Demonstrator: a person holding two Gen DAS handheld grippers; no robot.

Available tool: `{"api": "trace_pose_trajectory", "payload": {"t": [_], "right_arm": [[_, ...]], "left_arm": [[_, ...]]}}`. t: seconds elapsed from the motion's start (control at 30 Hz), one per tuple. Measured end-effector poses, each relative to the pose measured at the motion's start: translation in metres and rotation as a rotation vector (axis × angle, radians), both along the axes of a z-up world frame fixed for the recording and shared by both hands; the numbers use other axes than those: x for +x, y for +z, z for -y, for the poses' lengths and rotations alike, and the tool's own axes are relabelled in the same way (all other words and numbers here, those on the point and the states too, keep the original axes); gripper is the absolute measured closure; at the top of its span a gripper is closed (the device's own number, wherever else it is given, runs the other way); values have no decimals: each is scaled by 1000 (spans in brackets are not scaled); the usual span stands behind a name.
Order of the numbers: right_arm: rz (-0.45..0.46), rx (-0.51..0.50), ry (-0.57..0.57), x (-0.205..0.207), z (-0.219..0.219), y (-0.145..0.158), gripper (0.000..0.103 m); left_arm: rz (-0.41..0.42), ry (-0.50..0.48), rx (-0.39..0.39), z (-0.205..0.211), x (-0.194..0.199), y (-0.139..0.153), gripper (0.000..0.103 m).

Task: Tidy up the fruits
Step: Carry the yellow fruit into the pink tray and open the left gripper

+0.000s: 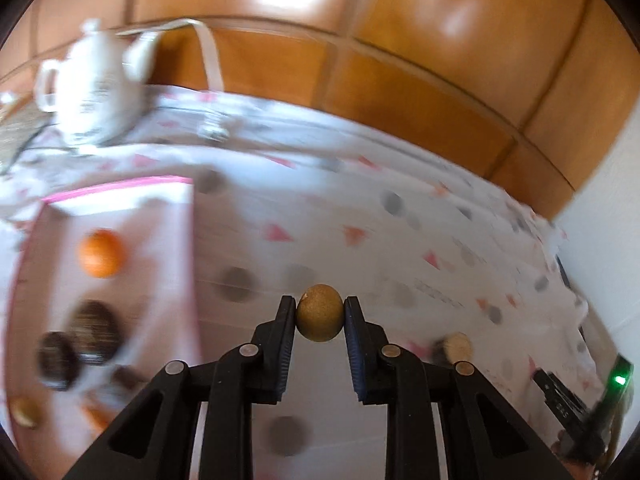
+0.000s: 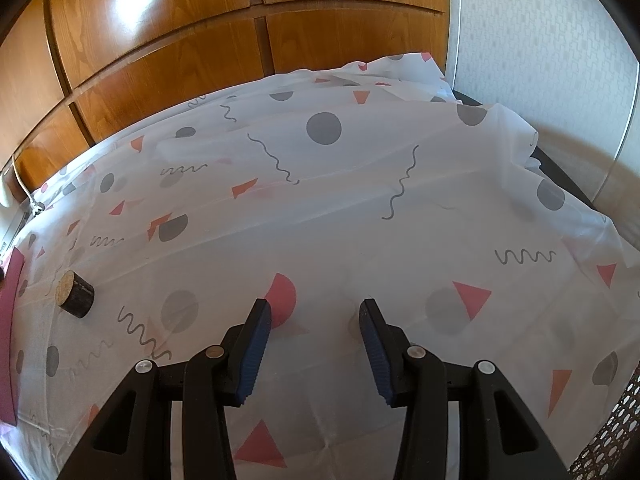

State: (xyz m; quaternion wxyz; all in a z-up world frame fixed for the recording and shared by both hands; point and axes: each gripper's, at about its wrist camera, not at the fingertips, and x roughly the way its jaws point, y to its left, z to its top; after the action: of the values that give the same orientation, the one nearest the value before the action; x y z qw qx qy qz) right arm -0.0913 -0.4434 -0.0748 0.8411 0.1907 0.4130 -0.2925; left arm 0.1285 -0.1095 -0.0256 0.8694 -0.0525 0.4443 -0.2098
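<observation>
A: The left gripper (image 1: pixel 320 314) was clamped on a small brown round fruit (image 1: pixel 319 313), pinched between the two pads at its widest part and held above the cloth (image 1: pixel 360 216). How should this carry have been done well?

B: I think the grip had to be kept firm but not harder, because the fruit was round and could slip out to the front. The picture was blurred, so a slower move would have been safer.

A: And where to bring it?

B: Probably to the pink tray (image 1: pixel 116 188) on the left, where an orange (image 1: pixel 101 253) and some dark round things (image 1: pixel 96 330) lay. It was best to lower it onto a bare part, apart from the orange, and open only when it touched.

A: The right gripper (image 2: pixel 315 322)?

B: Its jaws stood apart with nothing between them, over the cloth. A dark cork-ended cylinder (image 2: pixel 76 294) lay well to its left.
</observation>
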Motion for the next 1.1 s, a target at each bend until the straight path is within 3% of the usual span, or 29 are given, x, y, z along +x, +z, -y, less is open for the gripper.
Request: {"api": "trace_pose_trajectory", "payload": {"t": [0.2,0.43,0.57,0.67,0.83,0.97,1.1], "right_arm": [[4,-3,5,1,-5,3,56],[12,-19,25,2,-14,11,56],[11,-18,24,2,-15,12,56],[8,-17,21,1,-15,11,56],[8,-18,24,0,-16,11,56],[10,-18,30,0,-20,10,56],[12,-18,39,1,-25,10,56]], "left_arm": [[31,176,40,-76,13,3,78],[0,320,88,-133,29,-15,78],[-6,345,98,-148,24,-21,75],[2,353,95,-151,14,-20,62],[12,359,101,-146,0,-14,61],[42,370,105,-145,-19,-4,51],[70,367,100,-144,-36,4,50]]}}
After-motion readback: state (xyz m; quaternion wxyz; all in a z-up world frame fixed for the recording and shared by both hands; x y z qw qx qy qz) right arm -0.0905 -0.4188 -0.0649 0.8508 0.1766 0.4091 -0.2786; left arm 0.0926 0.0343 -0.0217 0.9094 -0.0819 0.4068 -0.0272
